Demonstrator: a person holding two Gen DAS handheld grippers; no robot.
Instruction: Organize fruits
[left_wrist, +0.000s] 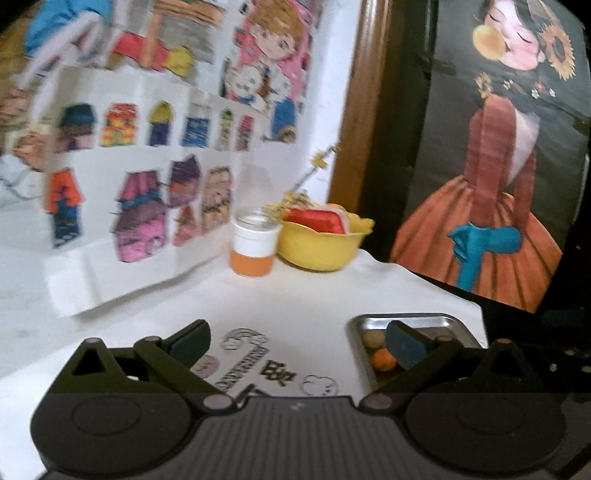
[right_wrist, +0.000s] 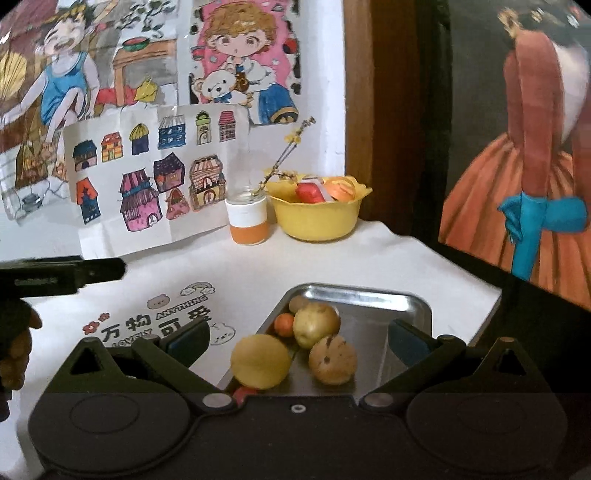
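White printed cloth (right_wrist: 258, 266), orange-and-white jar (right_wrist: 247, 218) holding twig (right_wrist: 284, 155), children's drawings (right_wrist: 147, 173), dress painting (right_wrist: 524, 177)

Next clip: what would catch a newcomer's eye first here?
Probably the metal tray of fruit near the table's right edge, with a big yellow fruit perched on its near left rim. Behind it, in the back corner, a yellow bowl holds red and orange pieces, beside a jar with a twig. Bright children's drawings cover the wall, and both grippers stand open, empty.
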